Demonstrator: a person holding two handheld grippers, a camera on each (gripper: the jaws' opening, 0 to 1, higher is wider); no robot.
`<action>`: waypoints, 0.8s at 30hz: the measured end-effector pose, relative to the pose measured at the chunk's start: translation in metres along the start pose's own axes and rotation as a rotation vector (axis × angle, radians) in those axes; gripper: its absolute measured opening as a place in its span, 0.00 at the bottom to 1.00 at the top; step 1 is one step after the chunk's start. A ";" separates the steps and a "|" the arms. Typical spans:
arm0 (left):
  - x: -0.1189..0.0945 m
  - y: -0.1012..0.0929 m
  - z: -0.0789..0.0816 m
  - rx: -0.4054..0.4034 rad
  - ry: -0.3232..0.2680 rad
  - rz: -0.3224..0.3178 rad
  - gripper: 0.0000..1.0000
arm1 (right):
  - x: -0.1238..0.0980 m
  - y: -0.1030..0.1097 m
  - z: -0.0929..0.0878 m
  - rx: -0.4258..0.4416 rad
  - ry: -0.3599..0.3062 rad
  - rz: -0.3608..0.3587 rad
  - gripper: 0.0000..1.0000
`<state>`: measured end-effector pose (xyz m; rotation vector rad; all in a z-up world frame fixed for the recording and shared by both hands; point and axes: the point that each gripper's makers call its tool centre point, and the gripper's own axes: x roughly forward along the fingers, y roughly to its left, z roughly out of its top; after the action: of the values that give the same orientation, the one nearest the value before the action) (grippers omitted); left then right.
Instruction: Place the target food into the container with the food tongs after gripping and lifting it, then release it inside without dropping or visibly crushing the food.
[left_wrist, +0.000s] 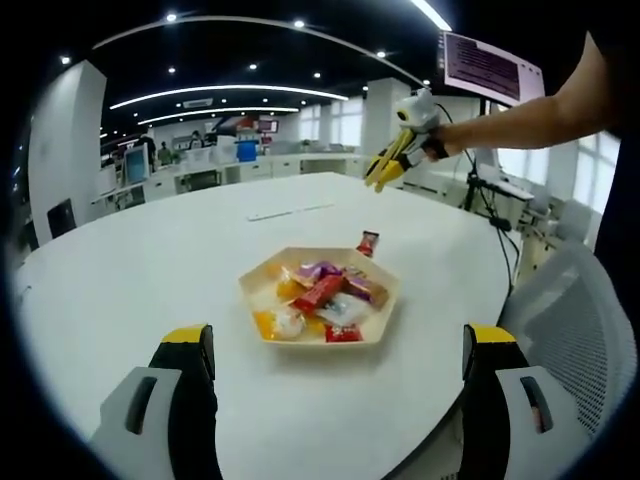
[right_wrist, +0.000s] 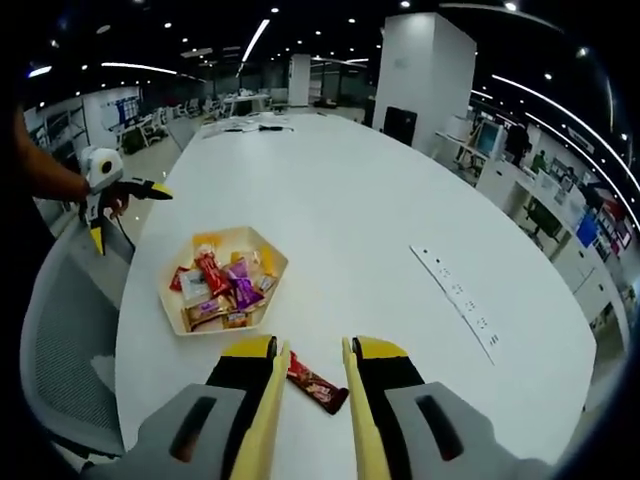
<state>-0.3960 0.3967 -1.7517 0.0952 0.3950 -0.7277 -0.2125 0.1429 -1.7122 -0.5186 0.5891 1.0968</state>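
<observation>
A: Start with the right tool (right_wrist: 312, 385). How is it held?

B: In the right gripper view it points forward over the white surface (right_wrist: 400, 220), with yellow tongs (right_wrist: 270, 420) running along its jaws. The tong tips stand apart, one on each side of a red bar (right_wrist: 317, 385) lying flat on the surface. They bracket the bar, but I cannot tell whether they touch it. The tool is not clenched on anything.

A: Seen from the other side?

B: In the left gripper view the right tool (left_wrist: 385, 170) hangs above the far side of the tray (left_wrist: 262, 290), tips angled down, held by a hand (left_wrist: 432, 140) on an outstretched bare arm. The bar (left_wrist: 368, 243) lies just beyond the tray, on the side away from the left tool.

A: And the left tool (left_wrist: 335, 350)?

B: Released, jaws wide apart, level and low over the surface with the tray between and ahead of them. In the right gripper view the left tool (right_wrist: 125, 195) is held by a hand past the tray at the surface edge, beside a grey mesh chair (right_wrist: 70, 340).

A: The tray itself?

B: A pale hexagon holding a heap of wrapped snacks (right_wrist: 222, 288), red, purple, orange. A power strip (right_wrist: 455, 295) lies well apart from the tray.
</observation>
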 end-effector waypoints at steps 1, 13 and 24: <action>0.000 0.000 0.000 -0.004 0.000 0.001 1.00 | 0.001 -0.001 -0.001 0.000 0.001 0.002 0.30; 0.001 0.000 -0.001 -0.008 0.001 -0.001 1.00 | 0.019 -0.002 -0.034 -0.015 0.067 0.038 0.30; 0.001 0.002 -0.002 -0.013 0.010 0.006 1.00 | 0.033 -0.005 -0.055 -0.047 0.100 0.071 0.29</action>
<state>-0.3948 0.3979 -1.7544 0.0881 0.4090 -0.7186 -0.2072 0.1270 -1.7745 -0.6000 0.6744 1.1586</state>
